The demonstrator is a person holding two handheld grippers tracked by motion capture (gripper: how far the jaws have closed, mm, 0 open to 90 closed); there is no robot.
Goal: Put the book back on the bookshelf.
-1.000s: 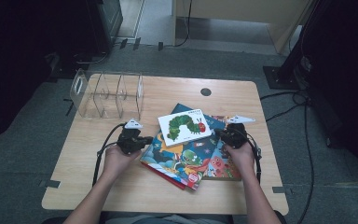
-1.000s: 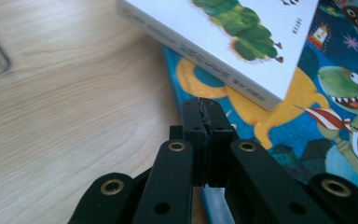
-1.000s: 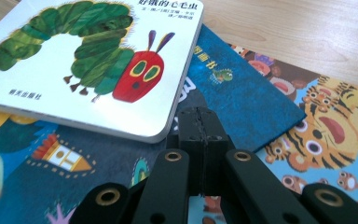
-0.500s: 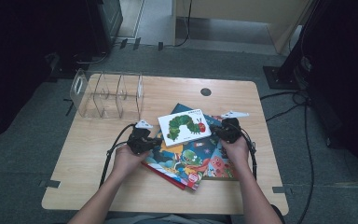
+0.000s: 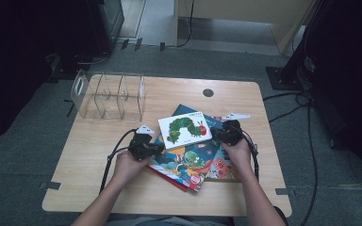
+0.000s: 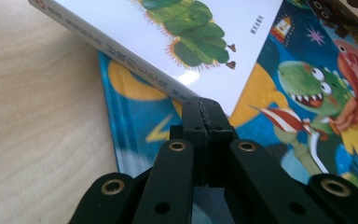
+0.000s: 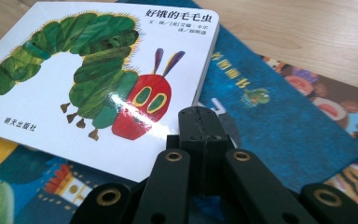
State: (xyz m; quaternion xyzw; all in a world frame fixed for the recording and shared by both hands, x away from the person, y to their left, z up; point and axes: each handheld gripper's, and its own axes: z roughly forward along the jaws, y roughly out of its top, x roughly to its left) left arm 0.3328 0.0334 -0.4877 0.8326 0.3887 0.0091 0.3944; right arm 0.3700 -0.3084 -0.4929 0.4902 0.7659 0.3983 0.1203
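Note:
A small white board book with a green caterpillar [image 5: 185, 128] [image 6: 186, 37] [image 7: 93, 79] lies on top of a pile of colourful picture books [image 5: 193, 157] in the middle of the table. My left gripper [image 5: 156, 148] [image 6: 205, 114] is shut with nothing in it, its tips at the white book's left spine edge. My right gripper [image 5: 215, 135] [image 7: 199, 122] is shut too, its tips against the white book's right corner. The two grippers flank the book from either side.
A clear acrylic divider rack [image 5: 107, 95] stands at the back left of the wooden table [image 5: 99, 155]. A dark round grommet [image 5: 208, 92] sits near the back edge. Cables trail from both grippers. Bare wood lies left of the books.
Both grippers moved inward toward the white caterpillar book, the left one most, from the table's left onto the pile's edge. The books have not shifted.

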